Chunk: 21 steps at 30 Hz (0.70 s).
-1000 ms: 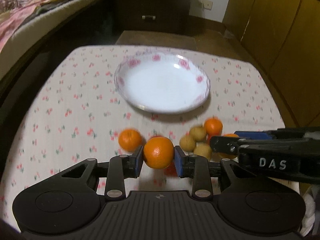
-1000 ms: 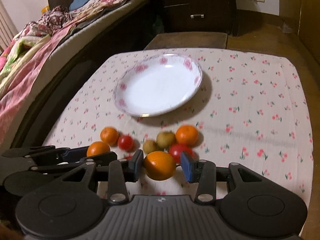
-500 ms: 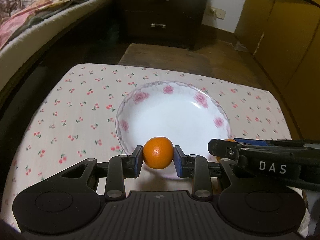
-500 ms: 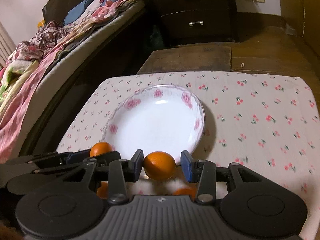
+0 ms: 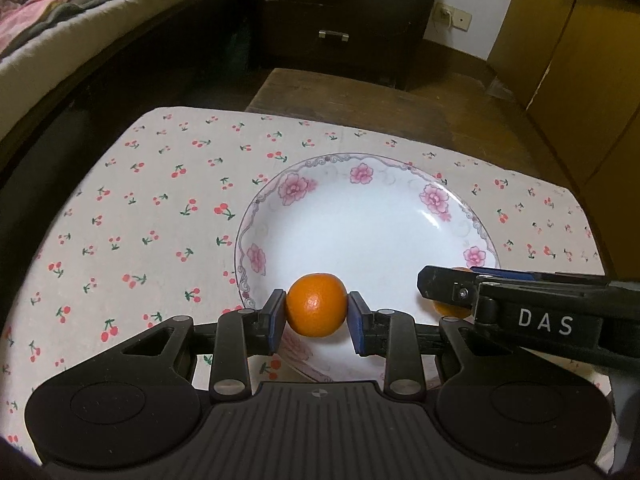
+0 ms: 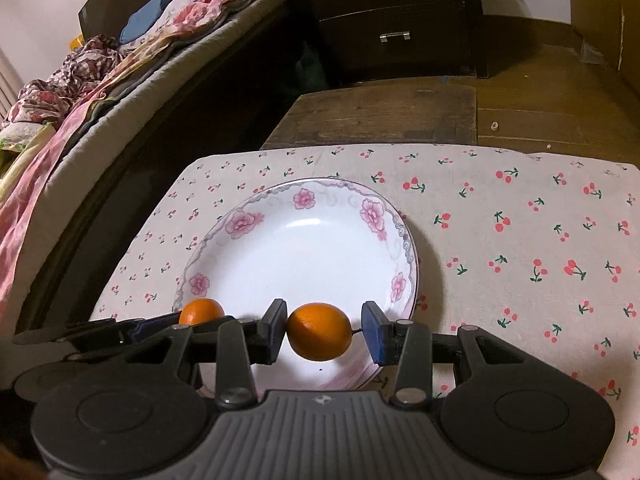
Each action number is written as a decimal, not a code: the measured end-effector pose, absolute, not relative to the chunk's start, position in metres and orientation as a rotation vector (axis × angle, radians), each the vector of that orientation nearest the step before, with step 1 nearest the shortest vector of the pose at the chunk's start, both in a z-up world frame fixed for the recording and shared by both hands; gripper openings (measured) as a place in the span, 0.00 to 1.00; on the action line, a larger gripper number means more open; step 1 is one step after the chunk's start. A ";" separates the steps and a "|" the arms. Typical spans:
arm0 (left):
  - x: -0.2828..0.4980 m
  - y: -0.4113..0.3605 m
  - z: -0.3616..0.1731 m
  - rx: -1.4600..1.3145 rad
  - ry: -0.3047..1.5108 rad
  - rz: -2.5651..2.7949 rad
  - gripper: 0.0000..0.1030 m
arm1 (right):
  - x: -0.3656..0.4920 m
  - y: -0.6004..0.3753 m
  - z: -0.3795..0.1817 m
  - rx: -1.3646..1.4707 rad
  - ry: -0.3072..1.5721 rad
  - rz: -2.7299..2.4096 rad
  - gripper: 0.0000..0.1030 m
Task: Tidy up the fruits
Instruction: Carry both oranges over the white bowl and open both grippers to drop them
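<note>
My left tong's camera sits just behind its two blue-padded fingers, looking forward and down along them, close over the near rim of the white, pink-flowered porcelain plate [image 5: 362,174] on the cherry-print cloth-covered table [image 5: 160,200]. Beyond the fingertips it faces the dark wooden drawer chest [image 5: 344,20]. My right tong's black body [image 5: 540,312] juts in from its right side.

My right tong's camera is set the same way, equally close, facing the same plate [image 6: 304,200] and chest [image 6: 394,16], with the left tong [image 6: 120,330] showing at its left.

Both views share the plate, the tablecloth [image 6: 520,220], the chest and the bed with floral bedding [image 6: 100,64] to the left.
</note>
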<state>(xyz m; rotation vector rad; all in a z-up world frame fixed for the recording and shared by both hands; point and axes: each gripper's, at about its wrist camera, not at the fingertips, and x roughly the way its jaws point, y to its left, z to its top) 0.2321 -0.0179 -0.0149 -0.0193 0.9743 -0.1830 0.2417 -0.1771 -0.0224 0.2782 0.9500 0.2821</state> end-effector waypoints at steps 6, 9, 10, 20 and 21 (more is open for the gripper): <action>0.231 -0.020 -0.016 -0.004 0.967 -0.174 0.40 | 0.242 -0.177 -0.025 0.277 0.951 0.275 0.41; 0.230 -0.020 -0.015 -0.006 0.964 -0.172 0.41 | 0.243 -0.177 -0.025 0.271 0.947 0.272 0.41; 0.230 -0.020 -0.015 -0.004 0.962 -0.171 0.41 | 0.243 -0.177 -0.025 0.267 0.945 0.270 0.41; 0.227 -0.017 -0.006 -0.014 0.939 -0.163 0.51 | 0.237 -0.179 -0.014 0.262 0.917 0.258 0.41; 0.226 -0.017 -0.004 -0.012 0.933 -0.163 0.51 | 0.236 -0.179 -0.013 0.261 0.915 0.258 0.41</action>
